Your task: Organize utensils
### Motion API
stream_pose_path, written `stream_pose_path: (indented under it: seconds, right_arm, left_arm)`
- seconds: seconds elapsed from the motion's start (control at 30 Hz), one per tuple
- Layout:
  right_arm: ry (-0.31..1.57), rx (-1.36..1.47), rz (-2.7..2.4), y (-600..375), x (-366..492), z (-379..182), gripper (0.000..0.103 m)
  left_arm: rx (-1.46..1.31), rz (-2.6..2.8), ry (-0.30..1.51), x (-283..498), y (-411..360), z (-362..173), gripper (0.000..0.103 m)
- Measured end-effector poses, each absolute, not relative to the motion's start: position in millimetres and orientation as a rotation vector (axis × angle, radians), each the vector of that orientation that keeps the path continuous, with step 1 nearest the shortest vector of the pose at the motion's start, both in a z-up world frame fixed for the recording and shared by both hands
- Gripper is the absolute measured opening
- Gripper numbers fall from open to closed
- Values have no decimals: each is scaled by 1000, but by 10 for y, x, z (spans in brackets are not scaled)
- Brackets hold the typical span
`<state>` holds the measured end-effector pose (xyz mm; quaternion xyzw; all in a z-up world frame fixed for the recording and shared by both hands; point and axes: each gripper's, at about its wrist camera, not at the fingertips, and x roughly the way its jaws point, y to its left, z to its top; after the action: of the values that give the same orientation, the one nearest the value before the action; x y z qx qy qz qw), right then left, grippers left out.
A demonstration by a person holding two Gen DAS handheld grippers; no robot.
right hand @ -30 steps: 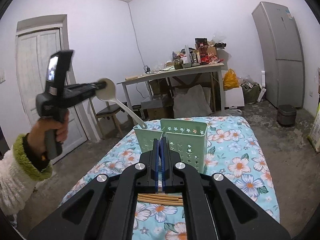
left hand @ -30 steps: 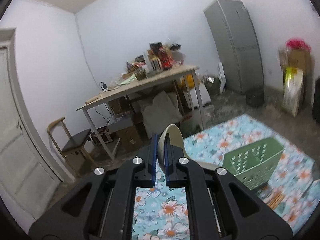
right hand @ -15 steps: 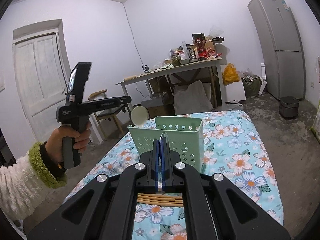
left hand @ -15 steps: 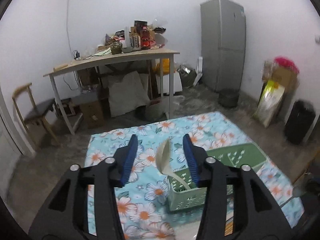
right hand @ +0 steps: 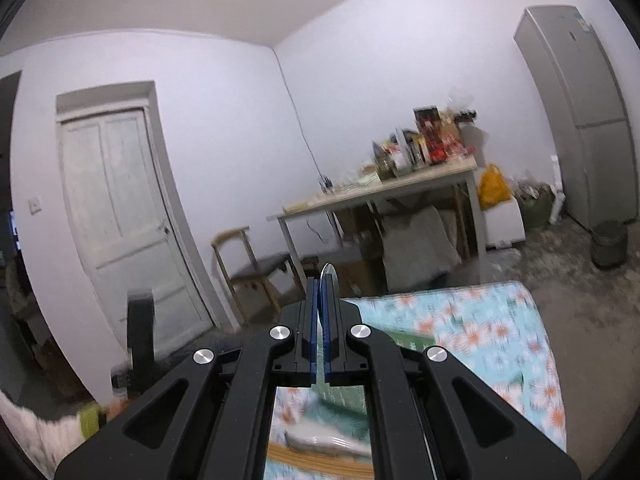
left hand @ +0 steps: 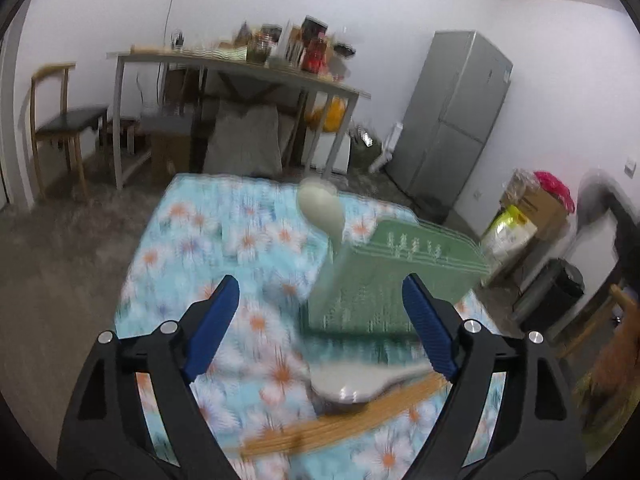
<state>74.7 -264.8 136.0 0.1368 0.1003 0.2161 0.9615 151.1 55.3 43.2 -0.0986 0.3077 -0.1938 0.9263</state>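
In the left wrist view my left gripper (left hand: 320,320) has its jaws opening wide, with nothing between the blue pads (left hand: 212,328). Just beyond it a green slotted basket (left hand: 380,280) stands on the floral cloth (left hand: 224,240). A cream spoon (left hand: 322,212) stands in the basket's left end, bowl up, free of the gripper. A pale spoon (left hand: 352,384) and wooden chopsticks (left hand: 340,428) lie on the cloth in front of the basket. My right gripper (right hand: 323,292) is shut on a thin metal utensil (right hand: 330,274) seen edge-on, raised above the table.
A cluttered wooden table (left hand: 240,68), a chair (left hand: 60,120) and a grey fridge (left hand: 456,120) stand behind the cloth-covered table. A white door (right hand: 120,220) is at the left. A fleecy sleeve (right hand: 24,436) and the left gripper's black body (right hand: 140,340) show low left.
The left gripper let go of the cream spoon, which now stands in the basket, then opened wide and dropped toward the table. The right gripper rose, still shut.
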Motion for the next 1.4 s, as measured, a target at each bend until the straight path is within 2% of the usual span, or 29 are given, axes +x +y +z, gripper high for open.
stream_pose_path:
  seconds: [0.27,0.63,0.83,0.87,0.93,0.97,1.23,1.4]
  right_arm:
    - [163,317,521,-2596,1236,1526,2]
    - [310,284,411,-2490,1907,933,2]
    - [395,214,365,-2399,1837,695,4]
    - [395,212,356,-2398,1809,705,6]
    - [383,219,340,-2435,1730,740,24]
    - [366,230,337,-2465,1665,767,27]
    - [342,247,329,-2545,1149,849,34]
    - [412,283,320,-2522,814,631,40]
  left_arm:
    - [-221,-403,721,1089,571,-47,84]
    - [-229,-362,755,822,734,-307,89]
    - [-305,-375,776,840,818,-388,89]
    - [-311,-371,774,840,824,-391,89]
    - [-321,-352,759,822,837,-381,89]
    - [-328,-352,746,804,844,-364,89]
    - [-314,-387,730,782,764,-273,91]
    - [-336,-393,739,809,700,-293,91]
